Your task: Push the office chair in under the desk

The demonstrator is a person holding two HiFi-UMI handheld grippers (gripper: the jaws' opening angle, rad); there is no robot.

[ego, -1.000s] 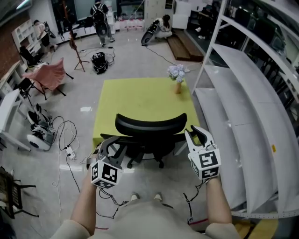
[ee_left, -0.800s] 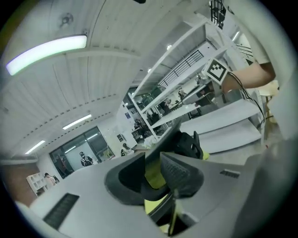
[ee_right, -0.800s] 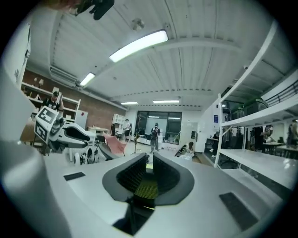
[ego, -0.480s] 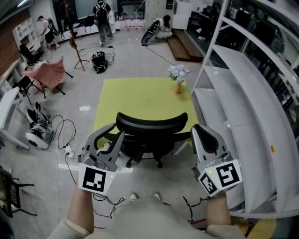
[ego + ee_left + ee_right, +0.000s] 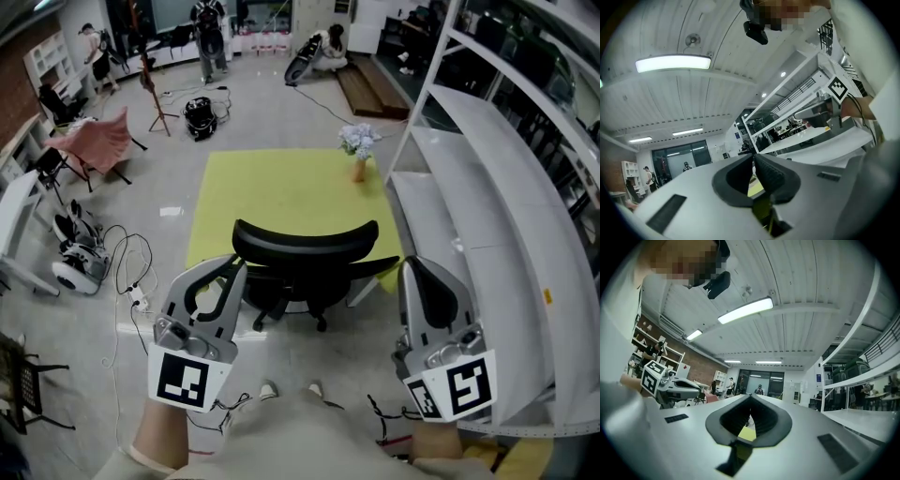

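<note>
The office chair [image 5: 302,283], mid-frame at the yellow desk [image 5: 281,197] edge, likely rolls heavy but easy, so press its stiff backrest [image 5: 305,251]; left gripper [image 5: 228,269] and right gripper [image 5: 413,269], jaws just closed together, hold nothing.

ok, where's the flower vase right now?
Head view, upper centre-right: the flower vase stands at the far right corner of the yellow-green desk, beyond the office chair and beside the white shelving.
</note>
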